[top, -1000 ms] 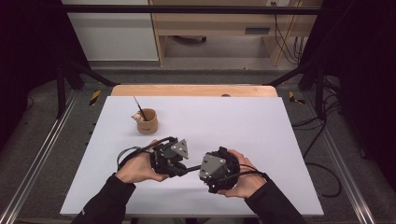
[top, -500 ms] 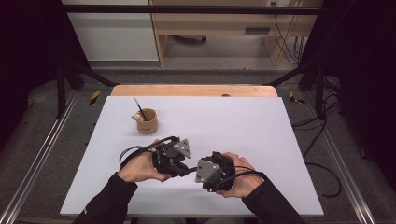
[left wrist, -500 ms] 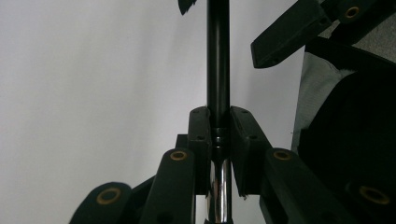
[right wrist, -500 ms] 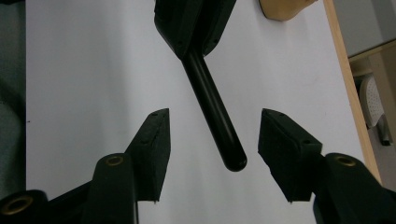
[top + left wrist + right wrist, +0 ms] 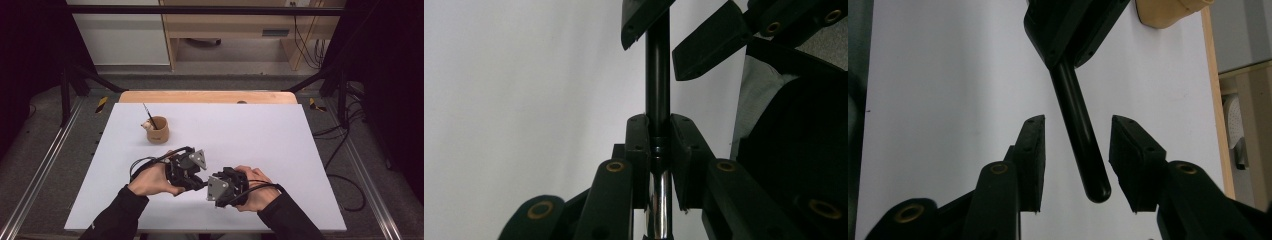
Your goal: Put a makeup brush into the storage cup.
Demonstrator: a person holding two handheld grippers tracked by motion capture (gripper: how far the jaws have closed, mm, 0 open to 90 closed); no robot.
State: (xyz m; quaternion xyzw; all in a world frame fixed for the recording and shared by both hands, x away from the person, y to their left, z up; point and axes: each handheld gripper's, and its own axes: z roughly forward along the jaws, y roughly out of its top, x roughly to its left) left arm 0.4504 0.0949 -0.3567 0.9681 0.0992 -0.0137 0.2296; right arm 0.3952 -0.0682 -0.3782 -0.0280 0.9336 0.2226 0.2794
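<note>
A slim black rod with a silver section near its base is clamped between the pads of my left gripper, which is shut on it. In the right gripper view the rod's rounded black end lies between the jaws of my right gripper. Those jaws have just been closing, and a gap remains on each side, so the gripper is open. In the high view the left gripper and right gripper face each other tip to tip near the table's front.
A tan cup with a thin dark brush standing in it sits on the white table sheet, behind the left hand. The table's wooden back edge lies beyond. Metal frame rails run along both sides.
The right gripper has shifted a little left toward the left gripper, bringing its jaws around the rod's free end. The left hand has stayed still.
</note>
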